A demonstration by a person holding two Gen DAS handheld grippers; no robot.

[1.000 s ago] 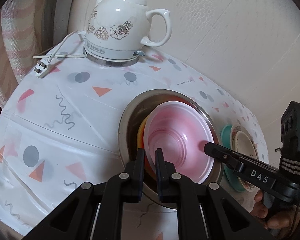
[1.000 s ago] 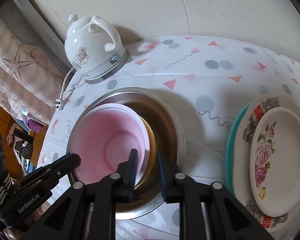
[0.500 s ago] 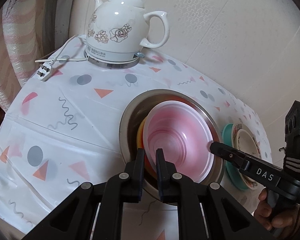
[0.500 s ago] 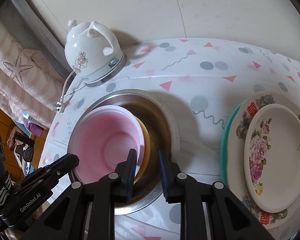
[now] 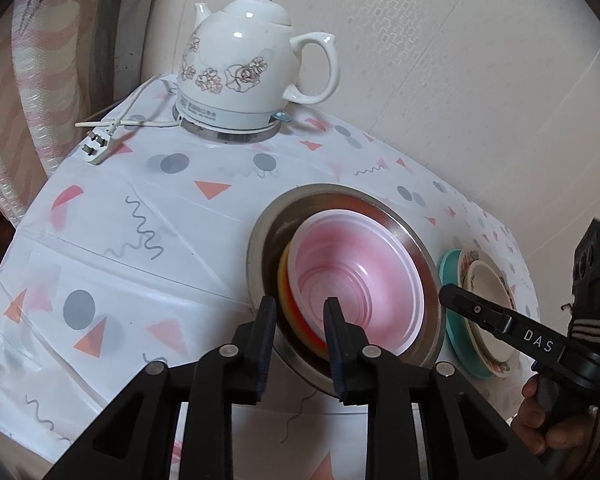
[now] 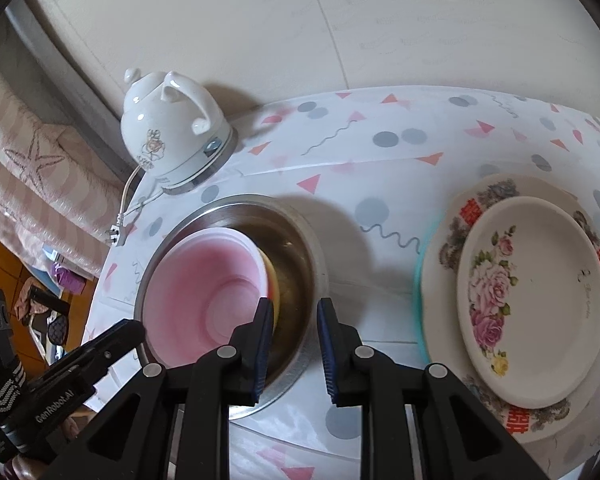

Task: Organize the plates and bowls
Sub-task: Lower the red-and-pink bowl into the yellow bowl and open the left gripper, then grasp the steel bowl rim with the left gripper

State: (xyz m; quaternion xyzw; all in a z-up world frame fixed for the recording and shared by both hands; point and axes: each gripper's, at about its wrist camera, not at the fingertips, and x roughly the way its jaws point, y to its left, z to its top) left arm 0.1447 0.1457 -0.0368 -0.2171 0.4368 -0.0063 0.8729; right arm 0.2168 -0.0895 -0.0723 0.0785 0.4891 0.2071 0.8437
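Pink bowl [image 5: 360, 276] nested on yellow and red ones in steel basin [image 6: 300, 240], leaning toward left gripper [image 5: 298, 316]. Opening, near rim between jaws, pads apart. Right gripper [image 6: 292, 316] slightly parted, empty, straddling basin's rim. Plates [image 6: 532, 296] stacked rightward.

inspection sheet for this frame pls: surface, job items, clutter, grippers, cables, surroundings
Surface: patterned tablecloth, creased.
Job's things: pink bowl nested on yellow and orange bowls inside steel basin; rose plate stacked on floral plate and teal plate.
Clutter: white kettle at back.
Grippers: left gripper opening, pink bowl's near rim between fingers; right gripper open over the basin.
Cables: kettle cord with plug, unplugged.
Surroundings: cream wall, striped curtain.
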